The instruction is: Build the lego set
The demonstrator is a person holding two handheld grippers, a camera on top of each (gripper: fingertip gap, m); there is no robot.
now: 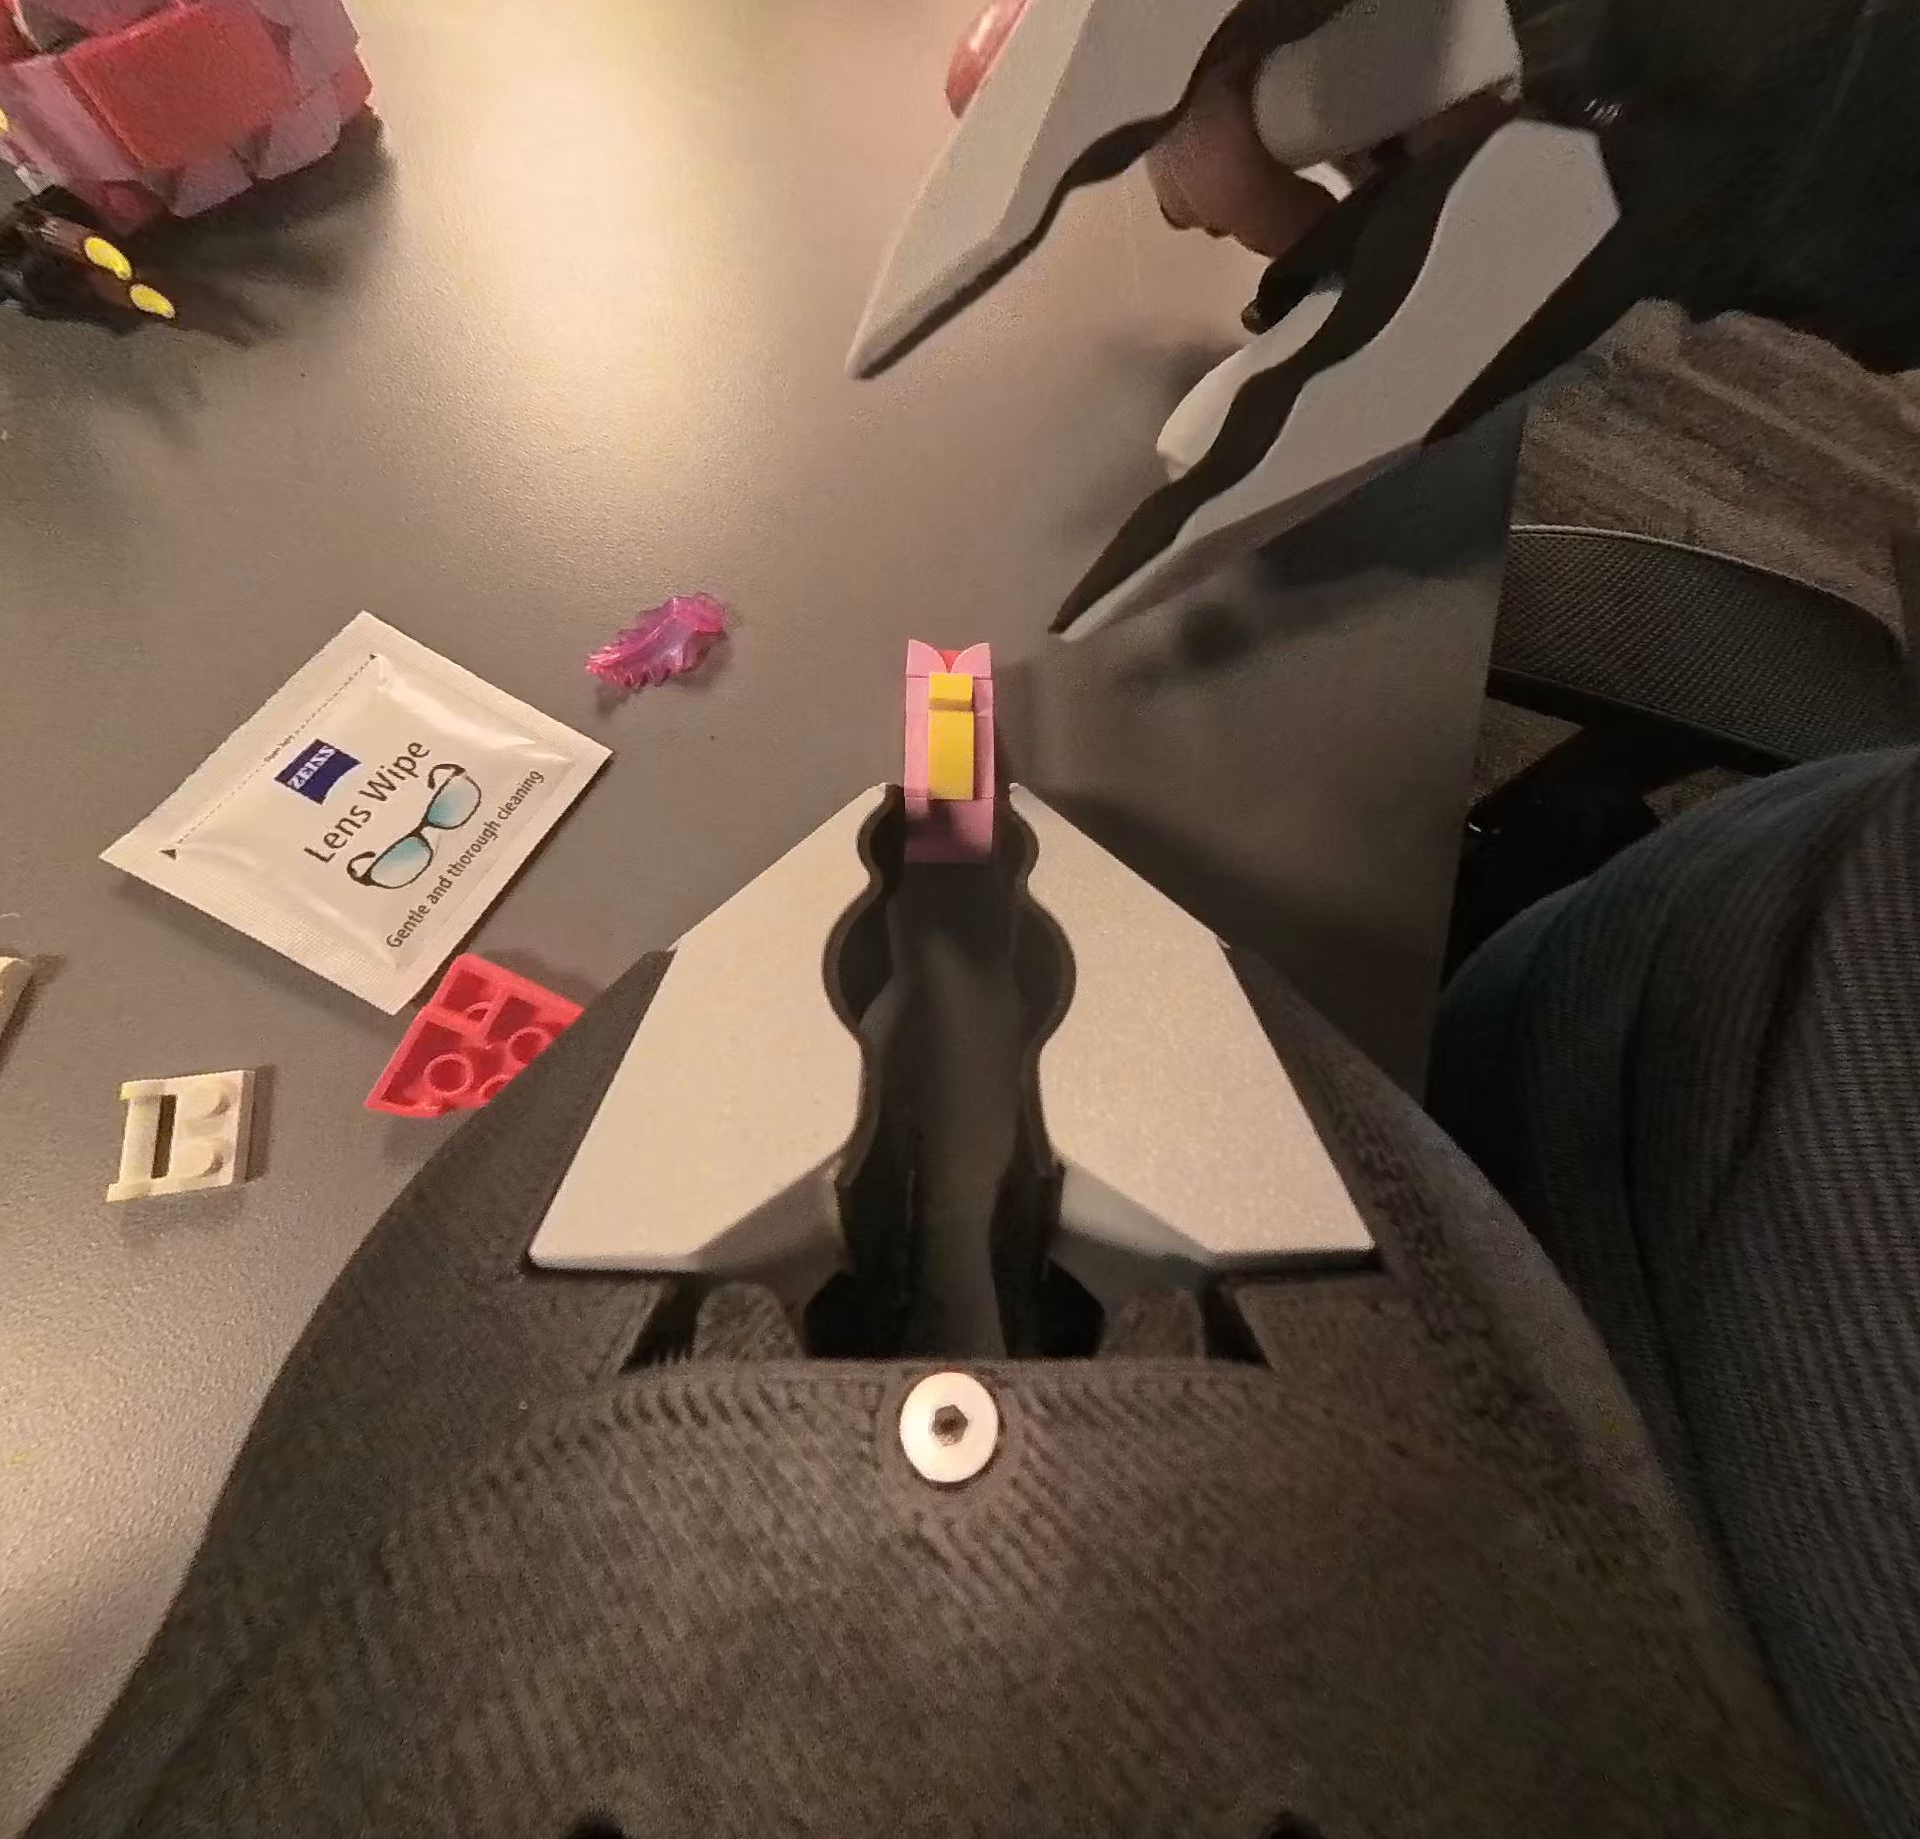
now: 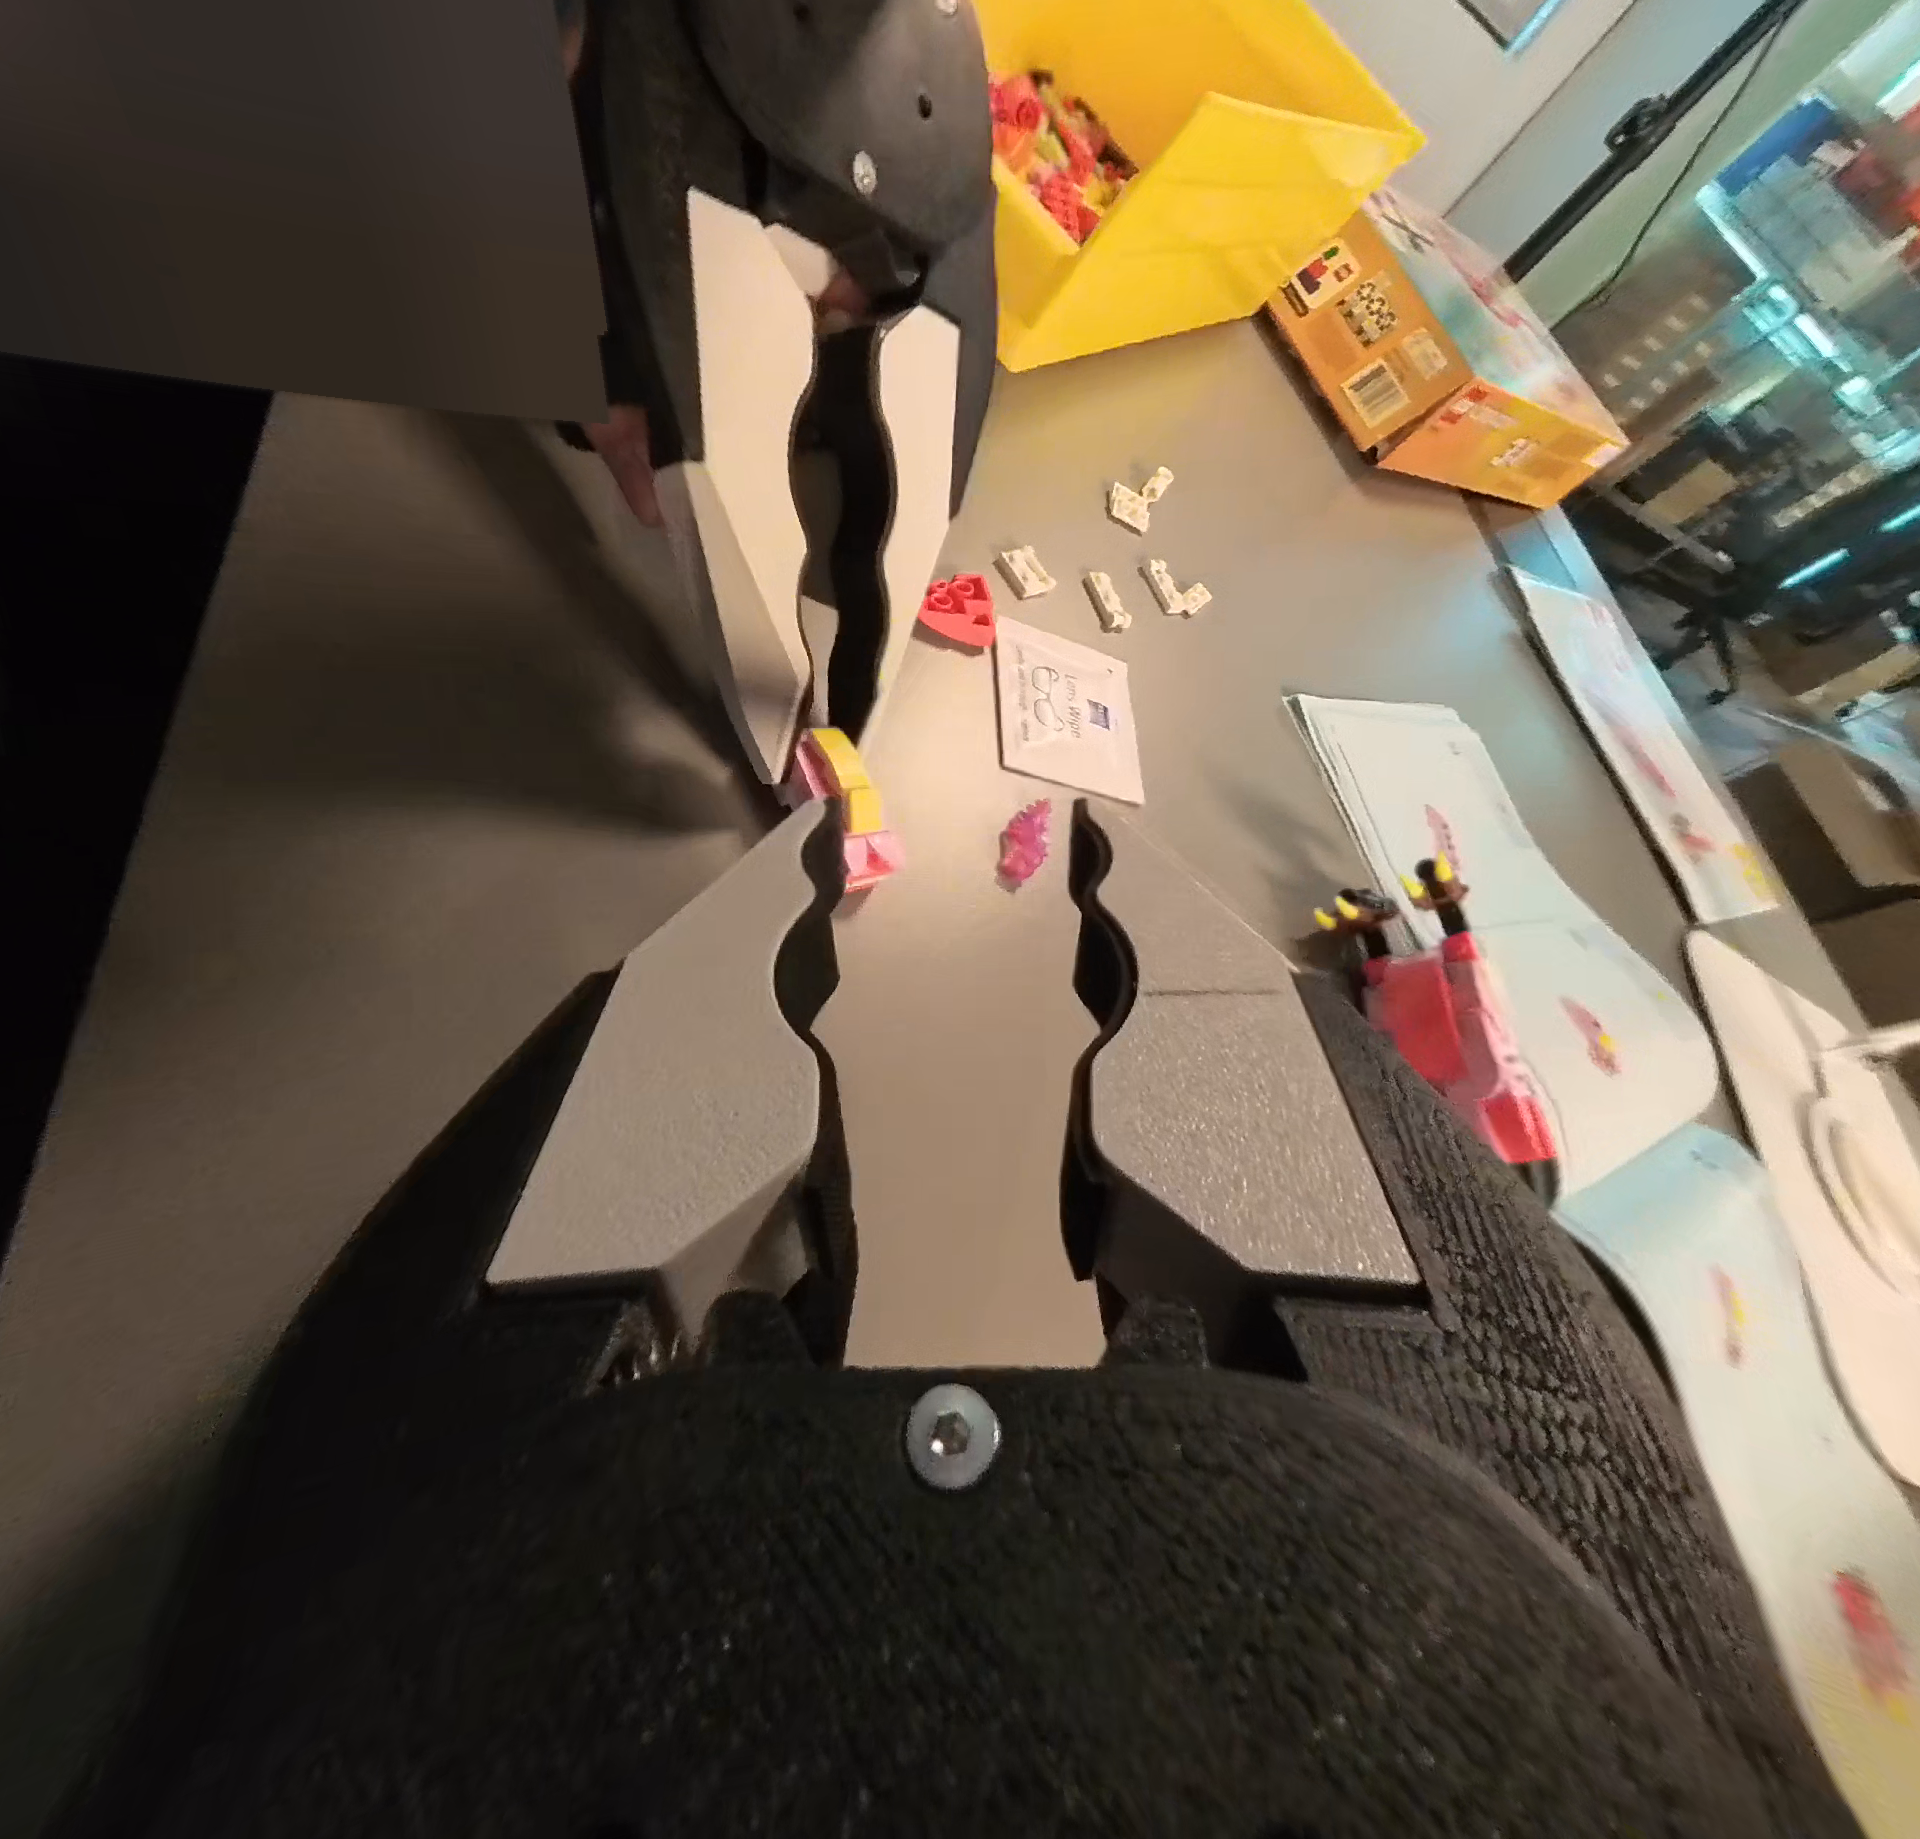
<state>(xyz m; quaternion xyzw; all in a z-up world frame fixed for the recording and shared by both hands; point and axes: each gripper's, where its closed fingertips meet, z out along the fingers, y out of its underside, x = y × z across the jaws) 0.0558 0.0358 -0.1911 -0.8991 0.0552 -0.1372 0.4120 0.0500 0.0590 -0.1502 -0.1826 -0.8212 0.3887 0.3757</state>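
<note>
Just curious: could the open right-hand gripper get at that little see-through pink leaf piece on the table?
Probably yes. The pink leaf piece lies alone on bare table just ahead of the right gripper's open jaws.

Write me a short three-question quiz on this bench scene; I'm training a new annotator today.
1. True or false: the left gripper is shut on a pink and yellow brick piece.
2. The right gripper is: A open, holding nothing; B shut on a sachet.
3. Which small piece lies on the table nearest the right gripper's fingertips?

Key: 1 true. 2 A. 3 the translucent pink leaf piece.
</note>
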